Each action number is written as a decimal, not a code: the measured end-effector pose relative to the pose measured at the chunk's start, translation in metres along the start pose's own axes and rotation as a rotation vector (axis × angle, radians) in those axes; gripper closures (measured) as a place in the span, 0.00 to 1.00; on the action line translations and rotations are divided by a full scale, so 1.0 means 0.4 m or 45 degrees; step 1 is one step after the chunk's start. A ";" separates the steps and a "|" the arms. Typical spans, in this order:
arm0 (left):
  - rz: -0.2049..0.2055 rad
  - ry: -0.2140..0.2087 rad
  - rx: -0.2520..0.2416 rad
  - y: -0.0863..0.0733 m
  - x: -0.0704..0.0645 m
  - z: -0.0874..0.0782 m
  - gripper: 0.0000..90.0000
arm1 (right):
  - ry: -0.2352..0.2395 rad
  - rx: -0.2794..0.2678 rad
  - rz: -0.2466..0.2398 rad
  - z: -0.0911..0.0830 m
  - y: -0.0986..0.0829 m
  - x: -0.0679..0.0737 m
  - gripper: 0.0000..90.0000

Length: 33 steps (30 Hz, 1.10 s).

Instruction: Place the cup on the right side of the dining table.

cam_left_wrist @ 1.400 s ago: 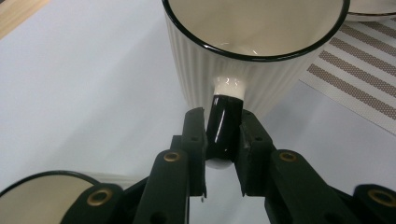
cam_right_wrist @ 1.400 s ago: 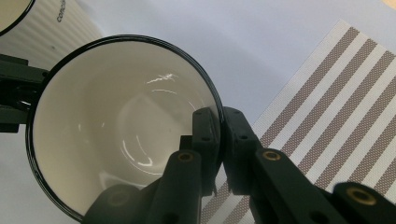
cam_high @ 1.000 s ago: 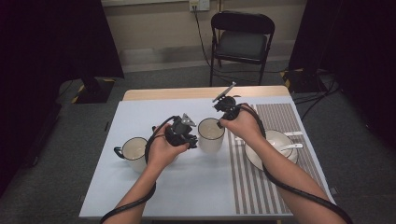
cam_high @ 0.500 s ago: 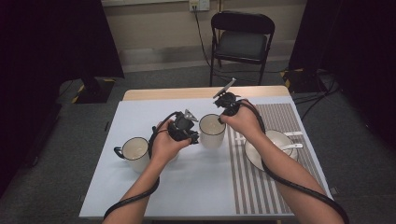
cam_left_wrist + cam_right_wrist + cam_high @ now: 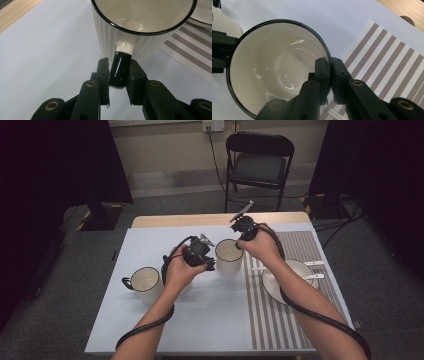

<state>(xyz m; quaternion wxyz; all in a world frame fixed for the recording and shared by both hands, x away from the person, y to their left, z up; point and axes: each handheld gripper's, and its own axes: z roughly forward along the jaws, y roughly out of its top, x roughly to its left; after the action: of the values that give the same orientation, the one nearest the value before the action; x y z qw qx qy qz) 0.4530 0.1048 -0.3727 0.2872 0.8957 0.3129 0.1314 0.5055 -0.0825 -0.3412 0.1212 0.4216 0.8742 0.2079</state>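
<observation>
Holding the ribbed cream mug (image 5: 229, 256) from two sides, I have it standing upright on the pale blue mat (image 5: 150, 245), just beside the striped placemat (image 5: 280, 315) at mid-bench. My left gripper (image 5: 119, 71) has its jaws closed around the mug's black handle (image 5: 120, 68), one jaw on each flank of the loop, so the handle sits pinched between them low on the cup's wall. My right gripper (image 5: 329, 72) comes from the opposite side, its jaws clamped on the black-edged rim (image 5: 287, 22), one jaw inside the cup and one outside. I judge the double hold is meant to steady the mug: the handle grip alone would let it swing, and the rim grip stops that tilt.

Further out, a second cream mug (image 5: 145, 282) stands near the mat's left edge, its handle turned leftward, well apart from the one I hold. On the placemat to my right rests a white bowl (image 5: 295, 285) with white spoons (image 5: 312, 276) lying by it. A black folding chair (image 5: 260, 165) stands beyond the bench.
</observation>
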 end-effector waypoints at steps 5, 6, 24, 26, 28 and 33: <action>0.001 0.001 0.005 0.011 0.006 0.007 0.83 | -0.005 -0.009 0.000 0.001 0.004 -0.008 0.94; 0.000 0.005 0.009 0.013 0.006 0.009 0.83 | -0.008 -0.010 -0.002 0.002 0.005 -0.010 0.94; 0.017 0.003 0.022 0.061 0.013 0.036 0.83 | -0.023 -0.017 0.050 0.002 0.004 -0.057 0.93; 0.005 -0.002 0.015 0.066 0.012 0.040 0.83 | -0.030 -0.017 0.051 0.001 0.004 -0.060 0.93; 0.011 -0.004 0.022 0.073 0.012 0.042 0.83 | -0.033 -0.013 0.049 -0.001 0.002 -0.067 0.93; 0.016 -0.001 0.021 0.088 0.011 0.050 0.82 | -0.035 -0.020 0.067 -0.003 -0.001 -0.080 0.93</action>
<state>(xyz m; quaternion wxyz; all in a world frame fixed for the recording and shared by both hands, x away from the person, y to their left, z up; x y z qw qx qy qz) 0.4818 0.0763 -0.3673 0.2789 0.9001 0.3082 0.1304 0.5244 -0.1083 -0.3390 0.1309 0.4462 0.8596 0.2120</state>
